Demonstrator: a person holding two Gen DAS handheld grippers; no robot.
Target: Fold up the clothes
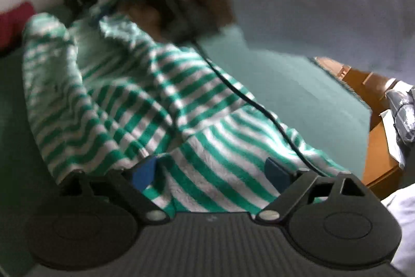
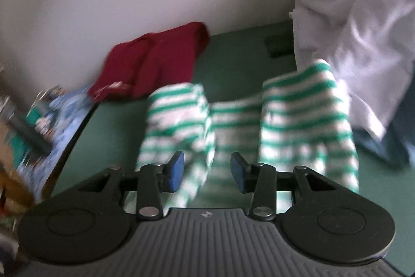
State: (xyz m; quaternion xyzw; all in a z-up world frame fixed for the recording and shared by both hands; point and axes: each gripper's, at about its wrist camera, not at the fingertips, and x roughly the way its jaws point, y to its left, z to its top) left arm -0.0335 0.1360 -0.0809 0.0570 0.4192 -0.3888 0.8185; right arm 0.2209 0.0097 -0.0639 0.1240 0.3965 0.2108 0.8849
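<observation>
Looking along my left gripper (image 1: 210, 174), I see its jaws wide open over the striped garment (image 1: 135, 100), which lies bunched on the green counter (image 1: 285, 87). My right gripper (image 2: 207, 171) has open jaws too, with striped cloth between them, but blur hides any touch. A red cloth (image 2: 155, 61) lies far left by the wall. White cloth (image 2: 355, 30) is piled far right.

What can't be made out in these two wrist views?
- Striped garment: type and fold state, blurred in both views.
- Right gripper: jaw state in the left wrist view, motion-smeared, hand over it.
- Red garment: chest print, blurred.
- White pile: cut off by the right wrist view's edge.
</observation>
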